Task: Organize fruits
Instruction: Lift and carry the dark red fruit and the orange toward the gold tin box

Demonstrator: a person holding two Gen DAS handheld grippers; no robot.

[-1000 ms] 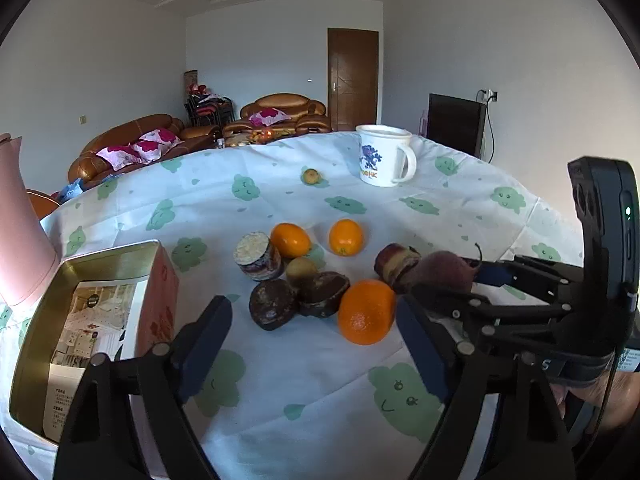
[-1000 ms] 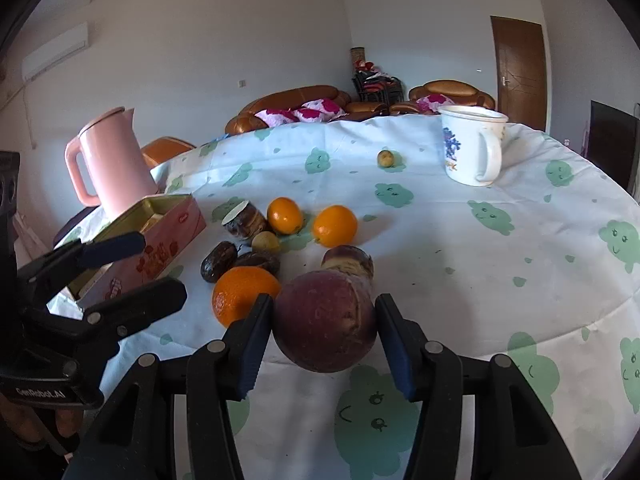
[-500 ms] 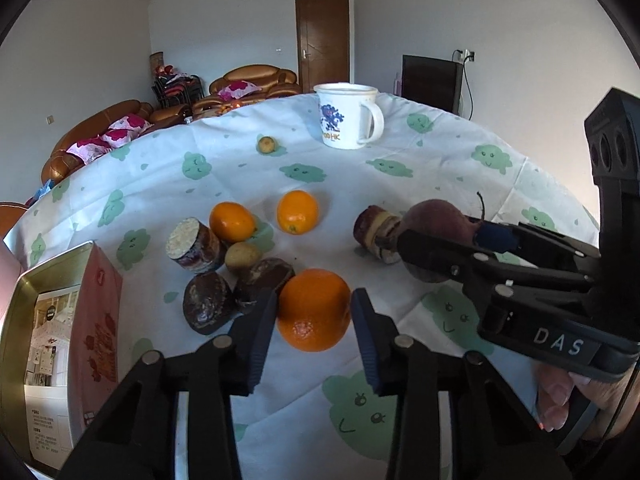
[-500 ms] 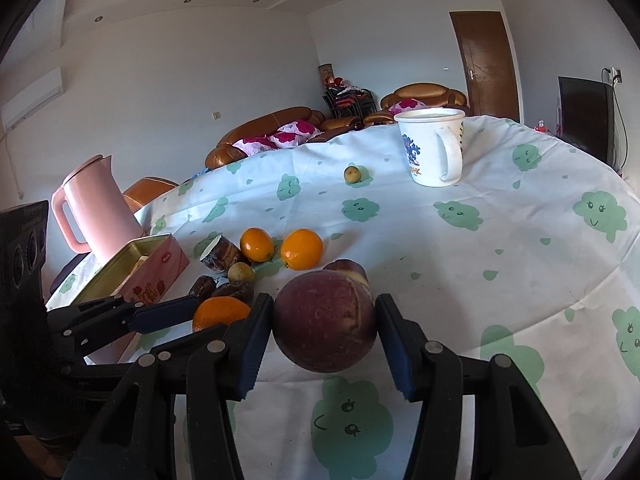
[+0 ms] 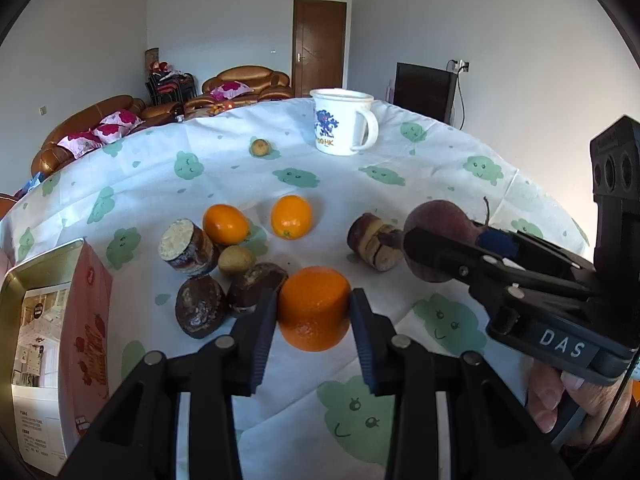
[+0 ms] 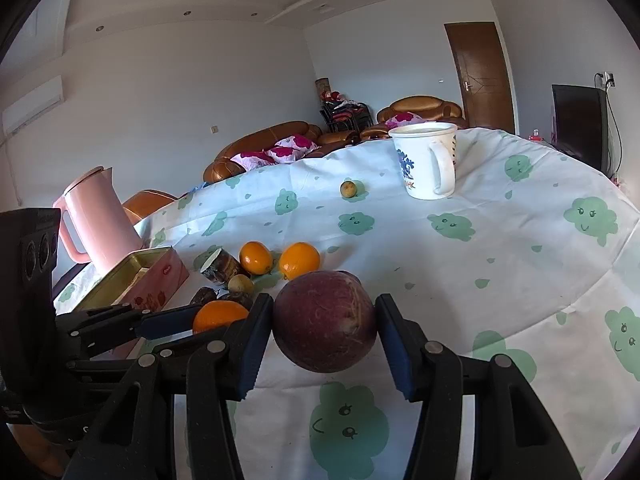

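The left gripper (image 5: 314,312) is closing its fingers (image 5: 262,332) on the large orange (image 5: 313,307), which sits on the tabletop (image 5: 400,184) at the near edge of the fruit cluster; both pads stand against the orange's flanks at its widest part, an alignment that judges as suited to a lift without rolling. The right gripper (image 6: 324,332) holds the dark purple fruit (image 6: 324,322) clamped between its fingers (image 6: 254,344), clear of the cloth, probably parked there while the other hand secures its piece. Just left of the orange lie two dark brown fruits (image 5: 200,310) and a small tan fruit (image 5: 236,259), close enough that the left finger passes beside them. At the left edge an open tin box (image 5: 48,320) stands ready, a likely destination. Farther back are a cut brown piece (image 5: 186,246), two small oranges (image 5: 226,224), and a banded brown piece (image 5: 374,246). Beyond these stand a small yellow fruit (image 5: 260,147) and a white mug (image 5: 342,122). Compared with one second ago, the left fingers have gone from wide apart and short of the orange to straddling it; the right grip on the purple fruit is unchanged.
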